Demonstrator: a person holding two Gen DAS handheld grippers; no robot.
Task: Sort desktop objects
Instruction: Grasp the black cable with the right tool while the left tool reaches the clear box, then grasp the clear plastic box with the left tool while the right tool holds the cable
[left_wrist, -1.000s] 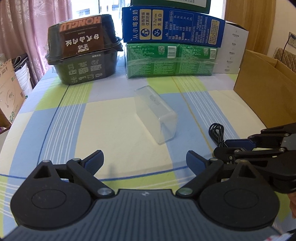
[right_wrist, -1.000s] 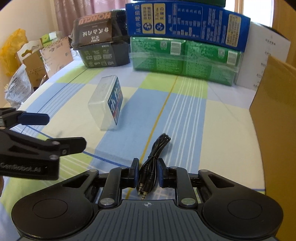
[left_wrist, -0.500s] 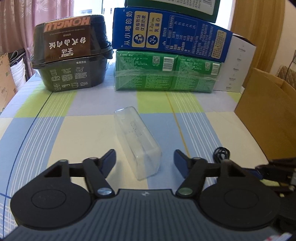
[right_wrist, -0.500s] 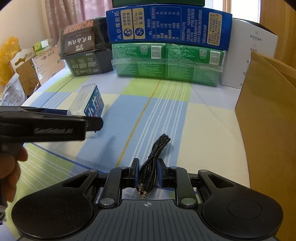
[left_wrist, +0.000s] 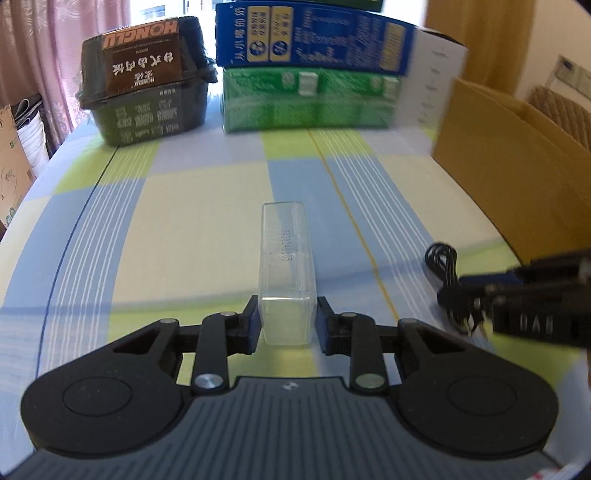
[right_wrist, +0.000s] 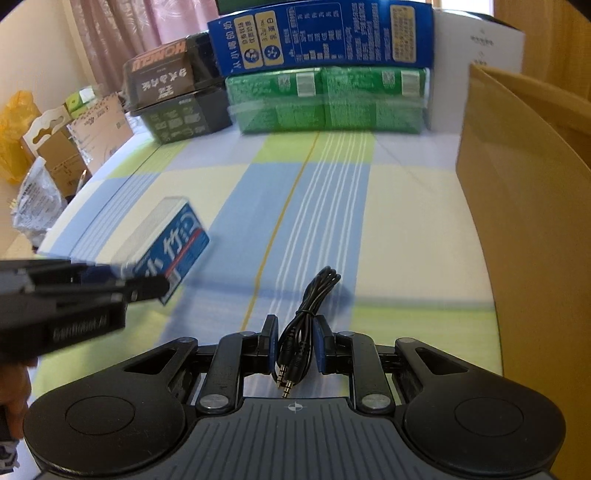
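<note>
A clear plastic box (left_wrist: 286, 258) lies lengthwise on the checked tablecloth (left_wrist: 192, 240). Its near end sits between the jaws of my left gripper (left_wrist: 287, 325), which are closing, and both pads press on its sides. In the right wrist view the box (right_wrist: 166, 243) shows a blue label, with the left gripper (right_wrist: 147, 286) at its near end. My right gripper (right_wrist: 295, 339) is shut on a coiled black audio cable (right_wrist: 314, 295), whose two plugs hang toward the camera. The cable (left_wrist: 447, 273) and right gripper (left_wrist: 476, 295) also show at the left wrist view's right edge.
An open cardboard box (right_wrist: 517, 221) stands along the right side of the table. At the back are a black food container (left_wrist: 144, 85), a blue milk carton (left_wrist: 314, 40) stacked on green packs (left_wrist: 306, 99), and a white box (left_wrist: 436, 81). Cartons and bags (right_wrist: 55, 155) sit off the table's left.
My left gripper has moved up to the clear box and its wide-open jaws have closed onto the box's near end. The right gripper has shifted and tilted, keeping hold of the cable.
</note>
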